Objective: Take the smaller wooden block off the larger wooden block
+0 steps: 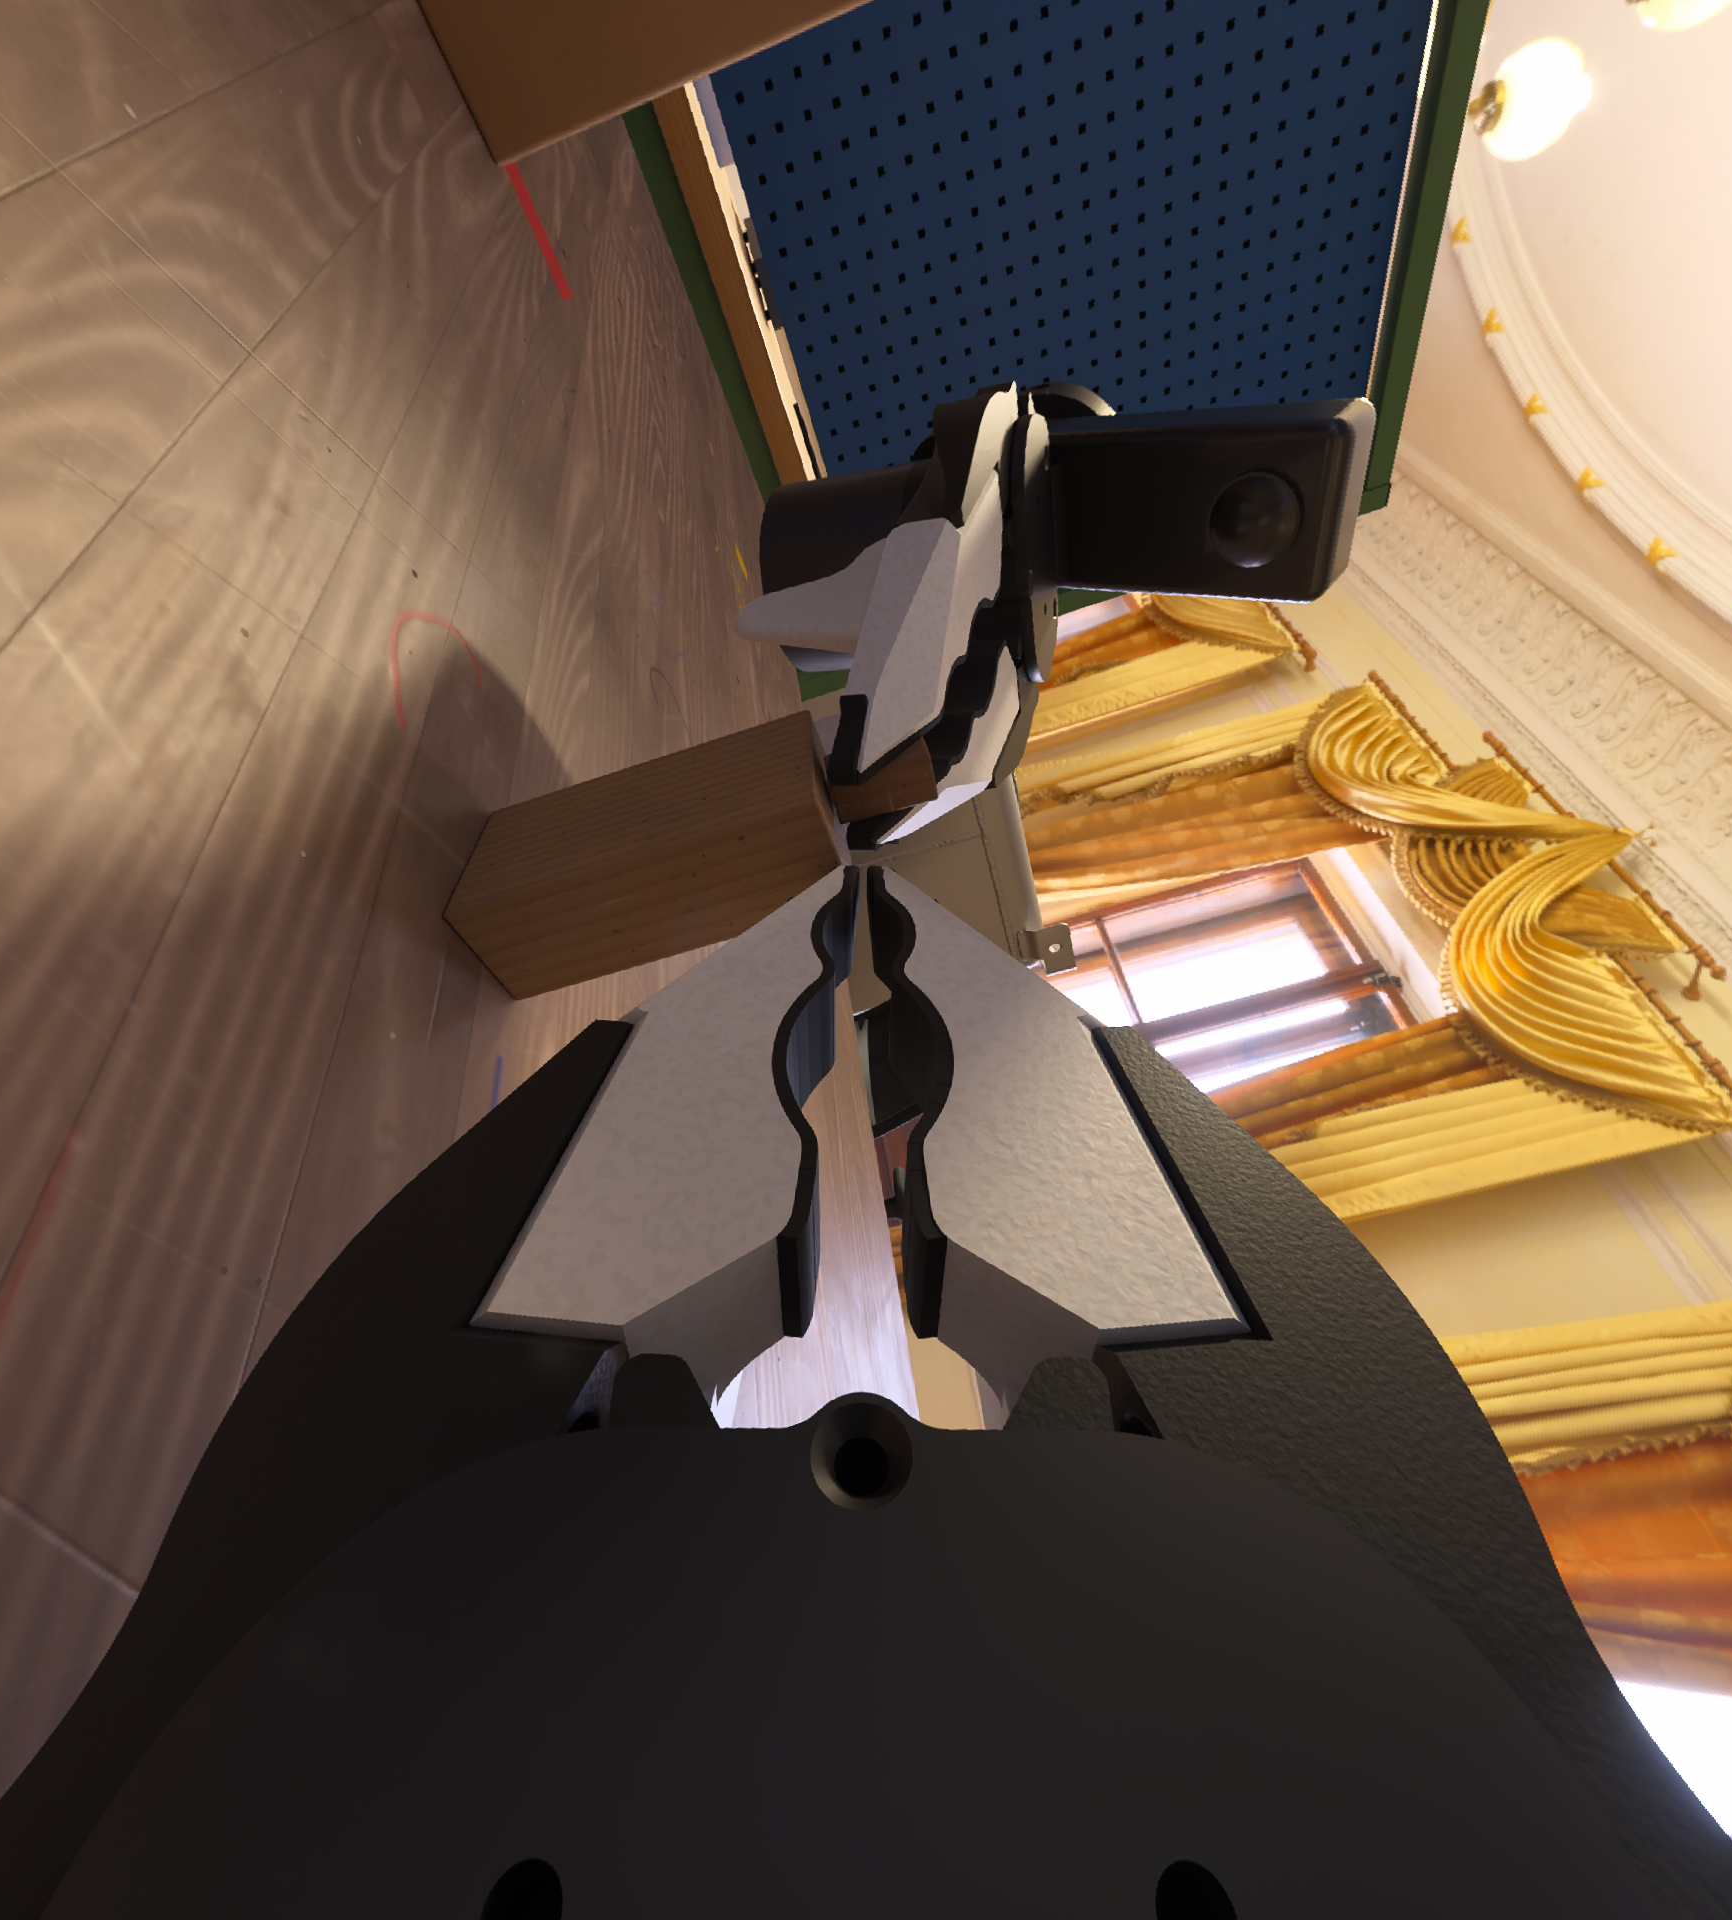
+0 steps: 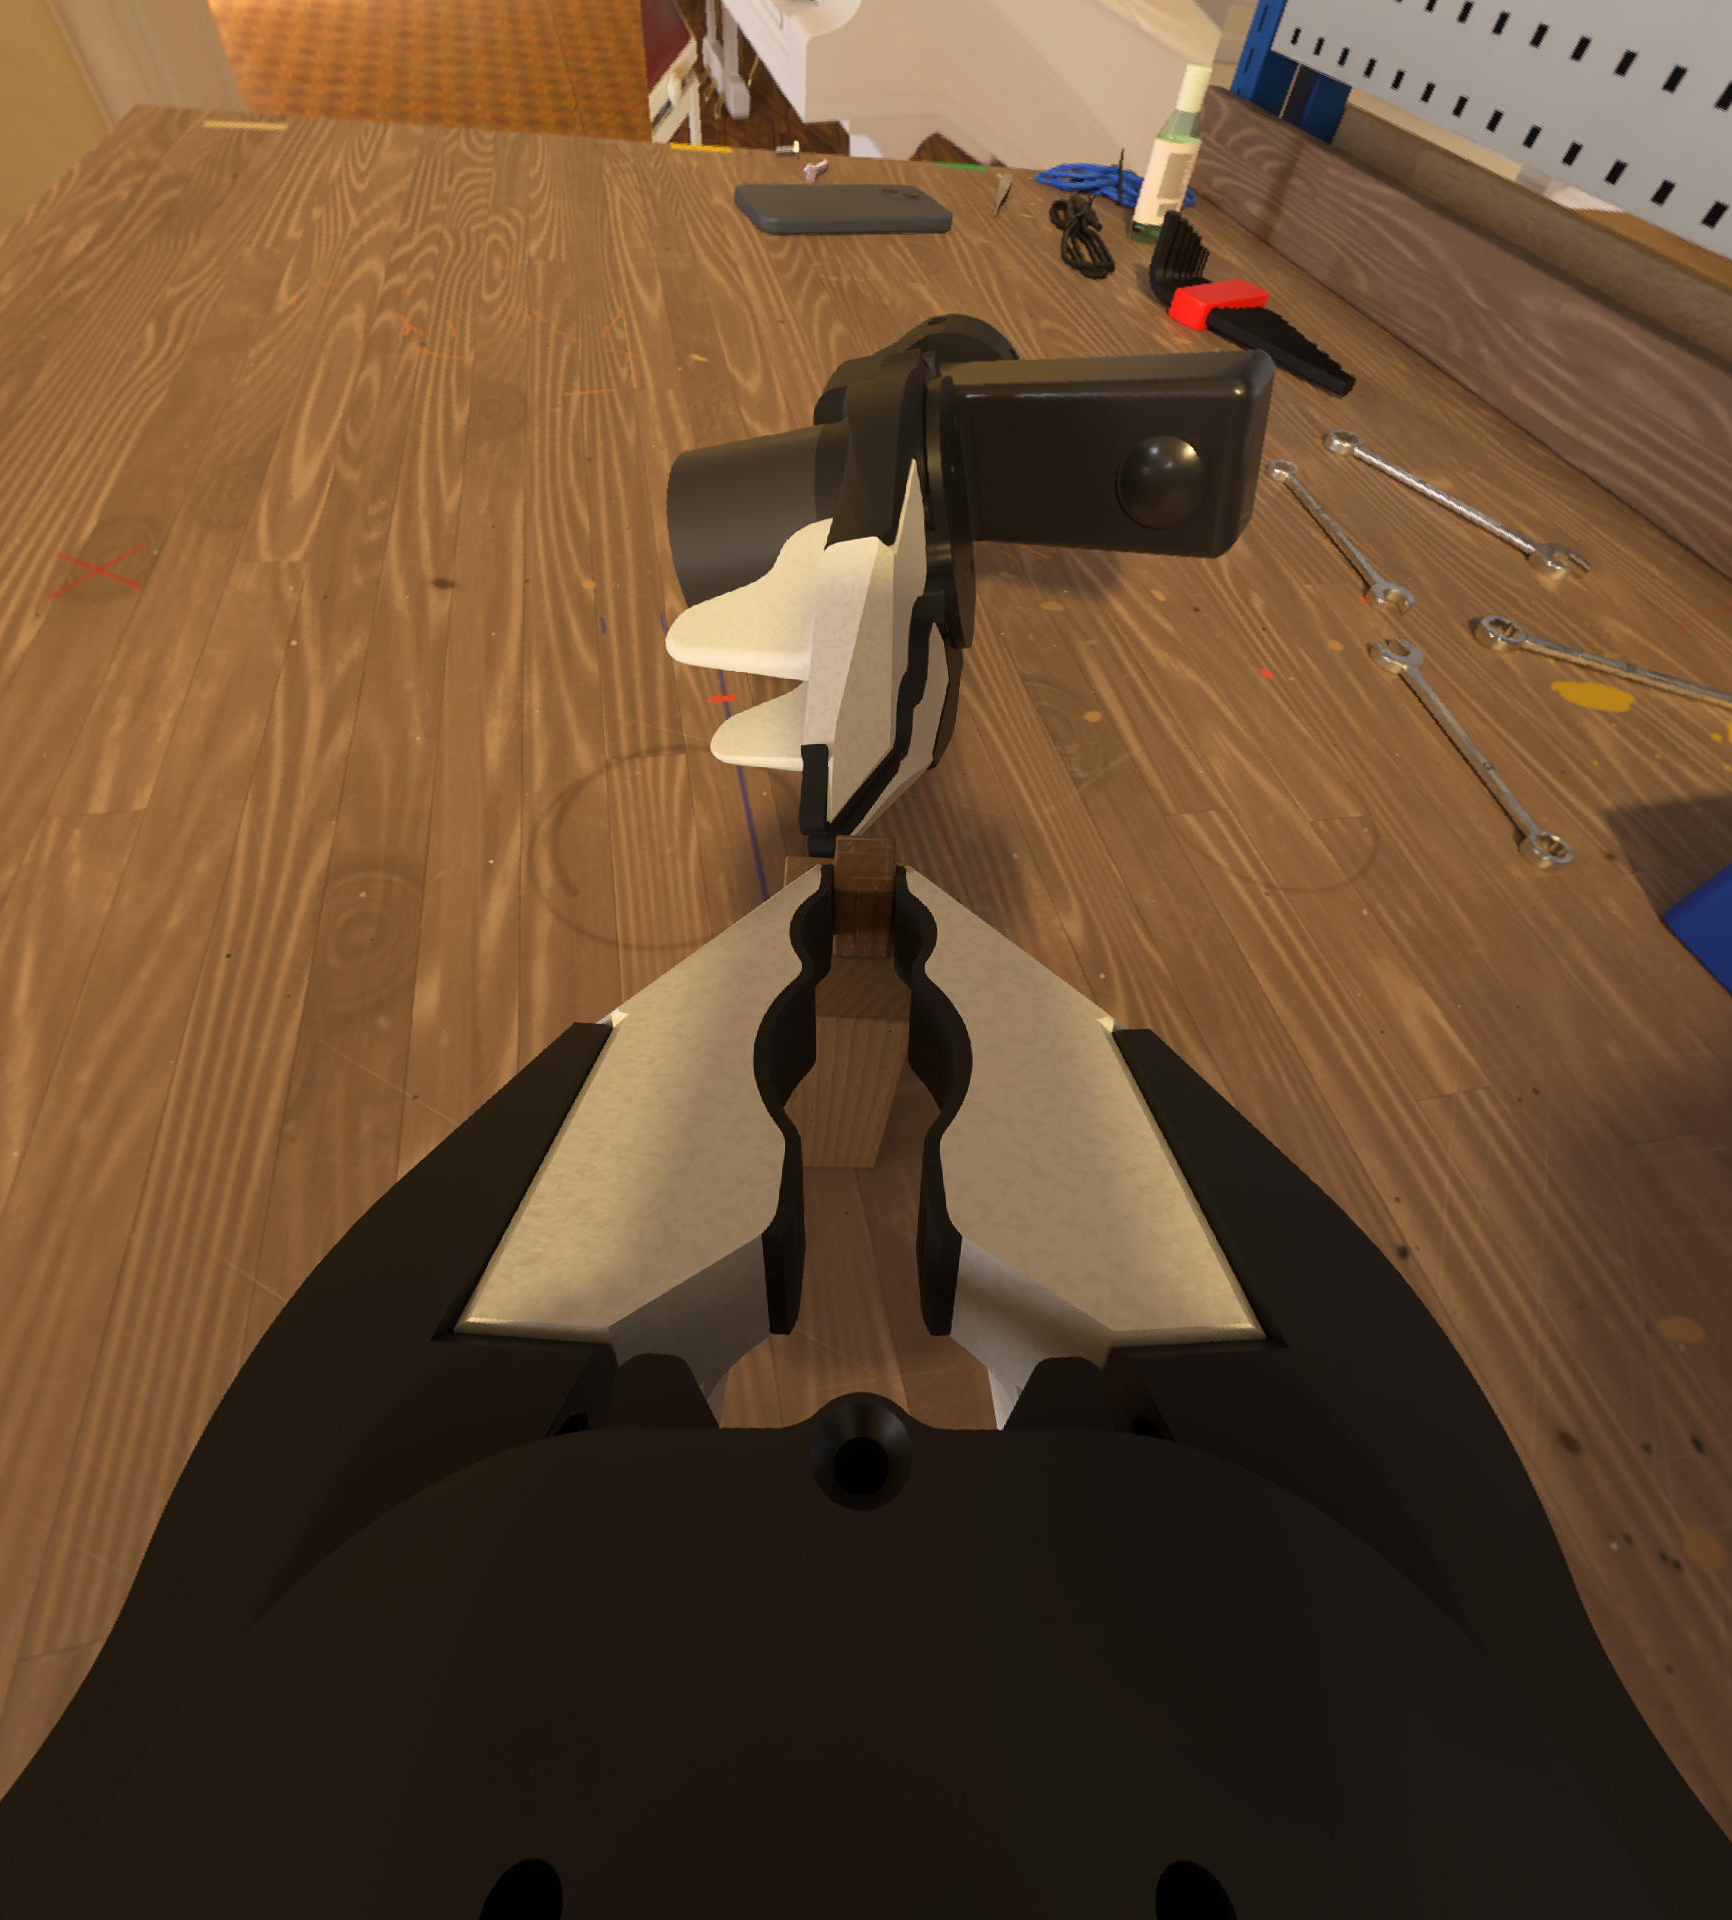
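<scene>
Small dark block [image 2: 862, 909] atop larger pale block [image 2: 846, 1091] on wooden bench [image 2: 322, 727], pinched between right gripper [image 2: 862, 883] fingertips; left gripper [image 1: 864, 868] alongside, fingers narrowed nearly together, holding nothing.

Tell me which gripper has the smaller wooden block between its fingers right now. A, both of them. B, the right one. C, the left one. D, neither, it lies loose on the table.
B: in the right wrist view the right gripper has its fingers closed on the dark smaller wooden block atop the larger wooden block, while the left gripper is pinched shut on nothing.
</scene>
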Tool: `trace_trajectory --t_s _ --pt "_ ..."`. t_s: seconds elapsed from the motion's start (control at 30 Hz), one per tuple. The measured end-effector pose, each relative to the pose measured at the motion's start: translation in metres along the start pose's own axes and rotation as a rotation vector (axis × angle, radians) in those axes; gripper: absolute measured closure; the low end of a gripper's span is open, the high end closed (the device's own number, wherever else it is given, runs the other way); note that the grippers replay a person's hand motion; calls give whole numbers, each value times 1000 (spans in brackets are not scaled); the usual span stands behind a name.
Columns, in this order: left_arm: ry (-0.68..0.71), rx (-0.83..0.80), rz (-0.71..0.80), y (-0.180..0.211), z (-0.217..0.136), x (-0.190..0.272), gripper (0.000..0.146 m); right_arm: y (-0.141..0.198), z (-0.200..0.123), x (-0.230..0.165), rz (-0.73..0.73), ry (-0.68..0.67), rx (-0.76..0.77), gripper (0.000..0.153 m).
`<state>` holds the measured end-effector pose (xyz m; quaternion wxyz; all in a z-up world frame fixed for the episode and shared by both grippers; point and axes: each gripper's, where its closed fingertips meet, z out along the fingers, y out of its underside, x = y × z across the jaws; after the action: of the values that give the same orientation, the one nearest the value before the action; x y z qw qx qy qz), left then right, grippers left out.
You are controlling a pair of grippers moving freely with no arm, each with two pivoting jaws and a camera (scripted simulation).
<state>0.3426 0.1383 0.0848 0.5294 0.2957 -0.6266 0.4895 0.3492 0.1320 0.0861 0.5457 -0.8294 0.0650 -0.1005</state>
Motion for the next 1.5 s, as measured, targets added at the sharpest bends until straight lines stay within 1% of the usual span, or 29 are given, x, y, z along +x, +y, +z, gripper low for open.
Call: trace_trajectory --t_s 0.07,0.23,0.53,0.67,0.73,0.8,0.9,1.0,1.07,1.17,1.27,1.5 --pt "-1 7 2 -1 0 0 145 0 0 1 22 6 10 143" --pt "6 14 -2 -2 0 0 145 0 -1 1 20 24 36 143" --pt "9 17 1 -1 2 1 145 0 -2 1 -51 31 52 143" --pt "5 26 10 -2 1 1 145 -1 -2 1 -101 62 73 143" --pt "17 37 13 -4 1 3 145 -3 -4 1 -80 58 111 143" --pt "26 42 9 -4 1 4 145 -7 -6 1 -30 33 161 143" --pt "31 51 7 -6 1 4 145 -9 -8 3 -7 53 183 143" --pt "43 63 3 -8 0 5 145 -10 -8 6 -17 77 183 143" --pt "44 67 2 -8 -1 5 145 -9 -8 8 5 82 182 143" --pt "42 73 5 -9 -1 5 145 -9 -7 7 57 49 186 143" --pt "39 74 7 -9 -1 5 145 -9 -7 7 81 42 185 143" --pt "37 81 6 -10 -1 5 145 -8 -7 7 54 56 186 143"
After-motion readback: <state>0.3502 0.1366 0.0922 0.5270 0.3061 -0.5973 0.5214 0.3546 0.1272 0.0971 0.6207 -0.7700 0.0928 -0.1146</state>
